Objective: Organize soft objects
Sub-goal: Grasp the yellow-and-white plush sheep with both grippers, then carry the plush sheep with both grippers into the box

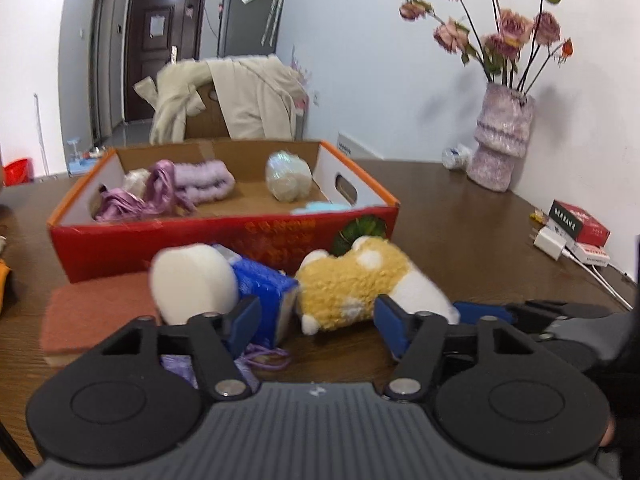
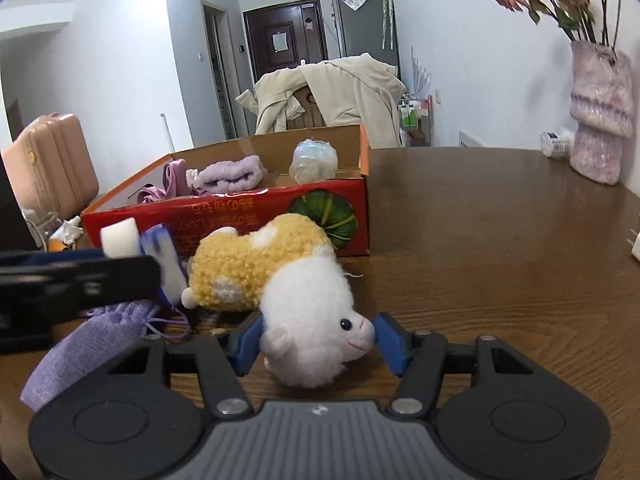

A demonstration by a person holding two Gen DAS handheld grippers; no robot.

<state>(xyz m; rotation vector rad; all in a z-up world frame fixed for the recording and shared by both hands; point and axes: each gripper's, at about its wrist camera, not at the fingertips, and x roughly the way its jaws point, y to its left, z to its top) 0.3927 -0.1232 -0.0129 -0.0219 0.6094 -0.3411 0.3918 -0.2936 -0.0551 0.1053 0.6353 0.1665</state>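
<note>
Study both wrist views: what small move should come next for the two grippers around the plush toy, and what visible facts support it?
Probably lift the plush toy slightly and carry it toward the open red box behind it. The right gripper has its blue pads at the toy's white head, seemingly pressing it; the left gripper brackets its yellow rear end. The box already holds other soft items and has bare floor left.
</note>
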